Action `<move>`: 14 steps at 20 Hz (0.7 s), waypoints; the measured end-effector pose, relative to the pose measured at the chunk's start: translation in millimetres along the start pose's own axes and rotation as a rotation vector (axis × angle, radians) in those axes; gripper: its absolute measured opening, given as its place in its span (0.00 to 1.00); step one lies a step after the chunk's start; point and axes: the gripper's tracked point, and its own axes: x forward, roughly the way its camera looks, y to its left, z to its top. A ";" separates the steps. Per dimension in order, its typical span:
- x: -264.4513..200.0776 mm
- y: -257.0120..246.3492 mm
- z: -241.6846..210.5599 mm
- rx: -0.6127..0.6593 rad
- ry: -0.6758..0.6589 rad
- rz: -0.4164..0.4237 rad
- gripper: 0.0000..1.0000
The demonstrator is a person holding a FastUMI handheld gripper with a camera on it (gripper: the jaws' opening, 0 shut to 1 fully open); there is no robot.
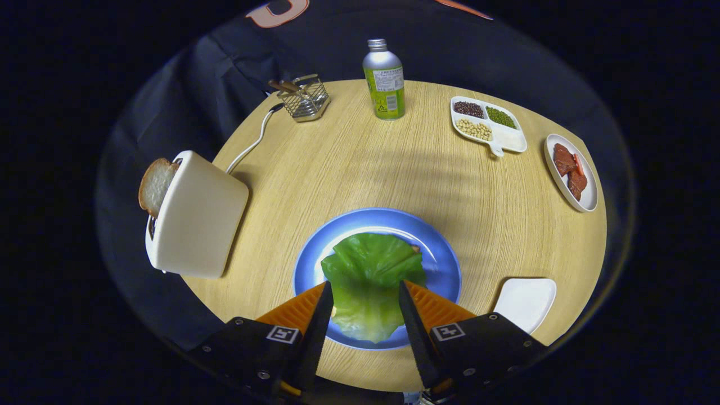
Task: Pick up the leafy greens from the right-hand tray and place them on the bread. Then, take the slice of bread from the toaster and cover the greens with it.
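- You get bright, even light from above on the counter; the booth beyond its edges falls off to near black.
- Glare washes out the blue plate around the greens and bleaches the white tray near the counter's right edge.
- The toaster and the bottle cast soft shadows; faint bands of shade cross the counter's middle.
- Fisheye distortion bows the counter's rim.
- Focus is sharp at centre, softer on the claw, whose fingers stand apart.

Staged booth kitchen — round wooden table, toaster, blue plate, black cloth wall.
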 end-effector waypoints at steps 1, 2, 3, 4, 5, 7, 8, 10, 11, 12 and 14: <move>-6.7 8.6 6.8 0.006 -0.009 0.011 0.74; -14.3 18.0 13.9 0.008 -0.018 0.019 0.75; -20.6 26.1 20.8 0.010 -0.025 0.025 0.77; -27.8 36.0 29.2 0.009 -0.033 0.029 0.79; -34.9 45.9 38.4 0.007 -0.040 0.036 0.82; -49.0 70.0 52.0 0.006 -0.050 0.053 0.87; -54.2 83.8 59.6 0.006 -0.054 0.066 0.89; -62.2 110.1 72.3 0.005 -0.051 0.094 0.92; -65.2 123.7 78.0 0.005 -0.047 0.105 0.93; -64.4 136.2 82.7 0.002 -0.044 0.114 0.93; -63.7 158.4 89.7 -0.001 -0.026 0.125 0.94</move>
